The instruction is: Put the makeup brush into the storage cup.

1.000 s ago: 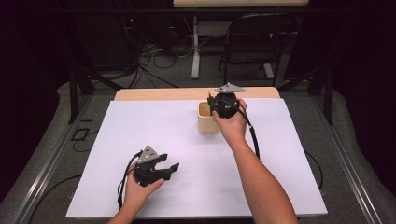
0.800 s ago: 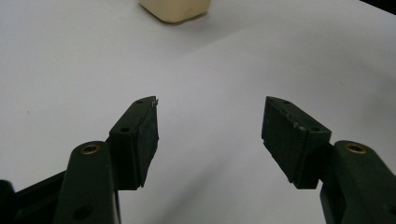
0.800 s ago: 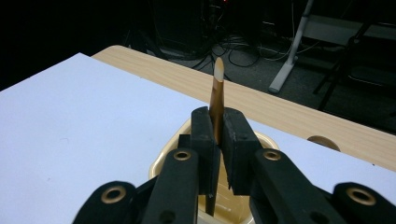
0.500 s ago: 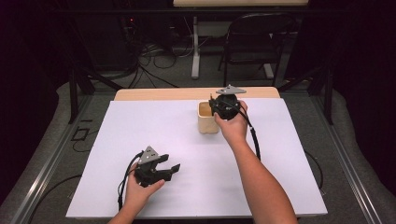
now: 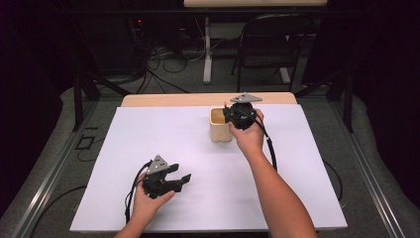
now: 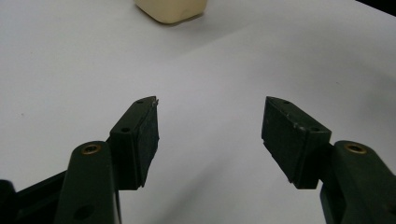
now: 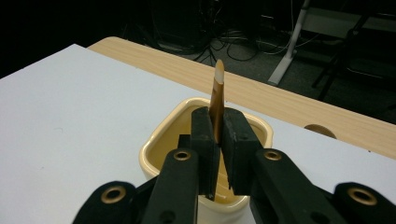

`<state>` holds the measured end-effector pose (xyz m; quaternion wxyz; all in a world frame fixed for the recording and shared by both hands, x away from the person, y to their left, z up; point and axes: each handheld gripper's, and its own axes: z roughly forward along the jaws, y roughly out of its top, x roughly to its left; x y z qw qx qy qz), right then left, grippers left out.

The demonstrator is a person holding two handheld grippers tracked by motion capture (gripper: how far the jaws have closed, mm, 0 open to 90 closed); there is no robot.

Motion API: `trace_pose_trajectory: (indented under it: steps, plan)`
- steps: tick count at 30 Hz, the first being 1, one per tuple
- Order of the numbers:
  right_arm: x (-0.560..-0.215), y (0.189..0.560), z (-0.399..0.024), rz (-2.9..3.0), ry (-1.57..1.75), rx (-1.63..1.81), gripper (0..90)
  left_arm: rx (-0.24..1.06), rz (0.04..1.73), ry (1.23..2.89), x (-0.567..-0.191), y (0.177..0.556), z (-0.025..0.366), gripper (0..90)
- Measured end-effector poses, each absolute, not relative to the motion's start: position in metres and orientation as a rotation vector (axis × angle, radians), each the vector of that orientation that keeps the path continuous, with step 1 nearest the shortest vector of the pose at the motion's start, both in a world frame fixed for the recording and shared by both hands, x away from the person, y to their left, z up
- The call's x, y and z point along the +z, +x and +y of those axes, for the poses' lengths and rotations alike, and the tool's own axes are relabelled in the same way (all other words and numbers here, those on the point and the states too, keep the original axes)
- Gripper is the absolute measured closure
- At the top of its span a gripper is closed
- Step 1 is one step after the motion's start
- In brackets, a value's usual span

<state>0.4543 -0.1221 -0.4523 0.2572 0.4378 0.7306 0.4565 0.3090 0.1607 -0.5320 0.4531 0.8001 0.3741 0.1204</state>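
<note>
while the left tool (image 6: 210, 135) gapes wide, the right tool (image 7: 219, 140) pinches a wooden stick (image 7: 217, 100) over the cup (image 7: 161, 140).

Thin stick (image 7: 217, 100) between jaws, above cup (image 7: 161, 140)

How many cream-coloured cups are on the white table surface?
1. The cream cup stands near the far edge of the table, under the right tool, which grips a thin wooden stick above it.

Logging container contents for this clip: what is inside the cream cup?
Over the cream cup the right gripper is clamped on a thin wooden stick pointing up. The jaws cover most of the cup's inside, so its bottom cannot be seen.
</note>
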Motion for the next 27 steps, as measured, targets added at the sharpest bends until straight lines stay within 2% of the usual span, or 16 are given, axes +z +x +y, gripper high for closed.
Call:
trace_pose_trajectory:
  steps: [27]
  plan:
    - [-0.4573, 0.4556, -0.1174, 2.011, 1.176, 1.196, 83.9, 0.309, 0.926, 1.97, -0.531, 0.309, 0.1621, 36.6]
